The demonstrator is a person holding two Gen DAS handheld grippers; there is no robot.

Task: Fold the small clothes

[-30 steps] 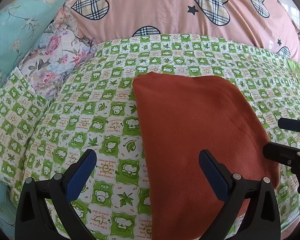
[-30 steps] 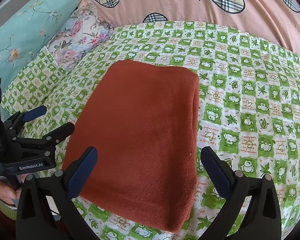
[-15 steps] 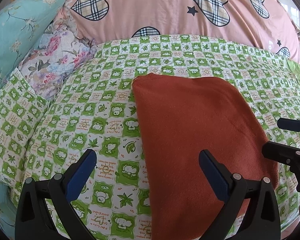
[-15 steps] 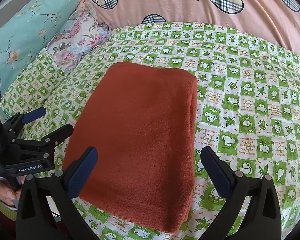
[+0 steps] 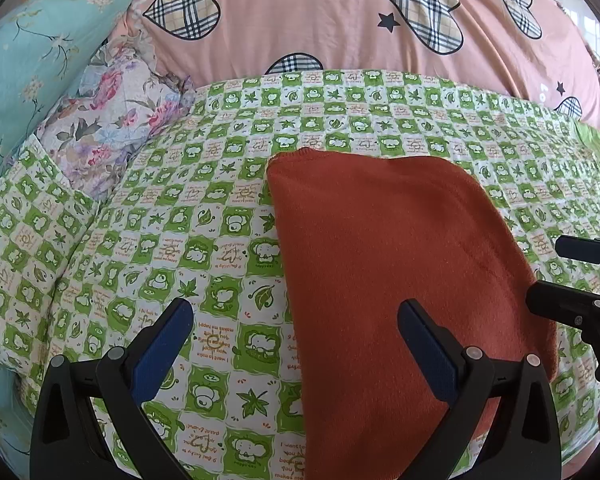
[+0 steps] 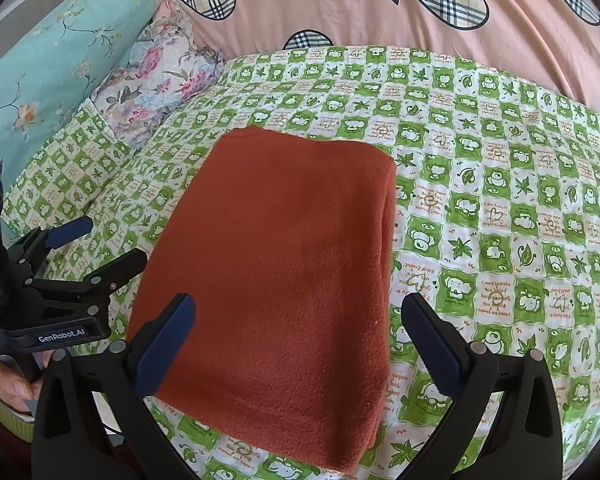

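On checked bedsheet (image 6: 500, 200), fuzzy rust rectangular garment (image 6: 292, 264)

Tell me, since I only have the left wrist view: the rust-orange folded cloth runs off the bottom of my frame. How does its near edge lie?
Observer: The right wrist view shows the whole rust-orange folded cloth. Its near edge lies flat on the green checked bedsheet.
Operator: What about its right side?
Observer: Stacked layers show along that edge, so it is folded over there.
Operator: Is the right gripper holding it?
Observer: No, the right gripper is open and grips nothing.
Operator: Who holds mine?
Observer: A hand holds the left gripper, which sits open close beside the cloth's left edge.
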